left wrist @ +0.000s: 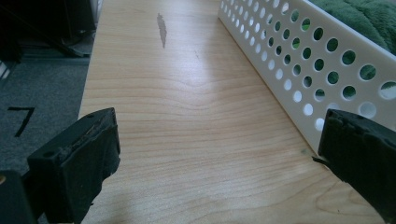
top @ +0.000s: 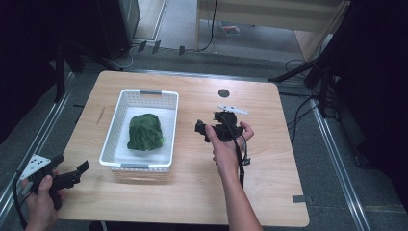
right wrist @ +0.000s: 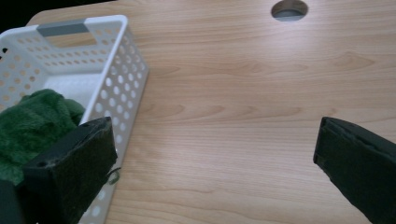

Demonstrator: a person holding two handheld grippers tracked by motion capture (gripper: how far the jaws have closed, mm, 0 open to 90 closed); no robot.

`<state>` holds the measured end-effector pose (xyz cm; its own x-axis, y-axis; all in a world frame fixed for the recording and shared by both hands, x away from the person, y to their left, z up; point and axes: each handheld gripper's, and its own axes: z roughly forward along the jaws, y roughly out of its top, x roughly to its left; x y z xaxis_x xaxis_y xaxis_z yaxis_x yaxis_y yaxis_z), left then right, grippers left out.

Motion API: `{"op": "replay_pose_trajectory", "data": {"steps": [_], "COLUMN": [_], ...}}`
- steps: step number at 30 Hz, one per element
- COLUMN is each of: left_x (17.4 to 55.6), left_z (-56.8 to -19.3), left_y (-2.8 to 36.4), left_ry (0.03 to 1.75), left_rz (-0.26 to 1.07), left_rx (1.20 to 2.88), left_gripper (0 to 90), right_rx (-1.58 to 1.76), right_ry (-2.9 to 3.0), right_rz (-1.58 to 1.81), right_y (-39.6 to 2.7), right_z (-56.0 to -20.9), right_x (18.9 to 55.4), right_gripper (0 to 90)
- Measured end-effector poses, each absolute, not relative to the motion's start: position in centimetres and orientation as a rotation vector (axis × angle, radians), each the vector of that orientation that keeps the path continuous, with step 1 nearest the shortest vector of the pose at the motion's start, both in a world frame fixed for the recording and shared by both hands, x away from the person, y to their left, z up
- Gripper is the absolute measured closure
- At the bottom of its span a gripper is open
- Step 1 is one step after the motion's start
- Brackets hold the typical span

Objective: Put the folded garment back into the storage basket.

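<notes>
A: Where is the cloth?

B: The green cloth (top: 146,132) lies bunched in the white basket (top: 111,129), about in the middle of its floor, a little toward the near end. The basket stands on the left half of the table (top: 269,159), its long sides running near to far.

A: And the left gripper?

B: The left gripper (top: 79,169) is at the near left corner of the table, held in the left hand (top: 41,199) just off the edge. It points right, toward the near left corner of the basket, and is close to it but not touching. Its jaws are spread wide with nothing between them; in the left gripper view bare wood lies in the gap, and the basket's holed wall (left wrist: 299,60) runs along the right side, with green cloth showing over the rim.

A: The right one?

B: The right gripper (top: 204,129) is held above the middle of the table, just right of the basket, in the right hand (top: 226,144). Its jaws are also spread wide and empty. In the right gripper view the basket's far right corner sits at left with cloth (right wrist: 32,126) inside, and bare wood lies between the jaws.

A: Anything else on the table?

B: A round grey cable hole (top: 223,93) near the far edge, right of the basket.
</notes>
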<state>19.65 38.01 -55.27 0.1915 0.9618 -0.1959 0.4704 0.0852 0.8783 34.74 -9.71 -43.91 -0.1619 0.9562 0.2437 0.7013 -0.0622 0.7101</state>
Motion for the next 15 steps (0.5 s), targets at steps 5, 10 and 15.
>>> {"op": "replay_pose_trajectory", "data": {"steps": [5, 10, 15], "left_x": [19.7, 19.7, 19.7], "left_z": [-55.3, -55.3, -55.3], "left_y": [38.0, 38.0, 38.0], "left_ry": [1.421, 1.422, 1.423], "left_rz": [0.662, 0.661, 0.662], "left_rx": [1.534, 1.532, 1.532], "left_gripper": [0.0, 0.0, 0.0], "right_rx": [1.778, 1.804, 1.816], "right_ry": [1.856, 1.825, 1.803], "right_rz": [1.065, 1.053, 1.034], "right_y": [-12.2, -14.5, -16.6], "right_z": [-44.5, -45.3, -46.2], "right_x": [34.3, 33.8, 33.3], "right_gripper": [0.0, 0.0, 0.0]}}
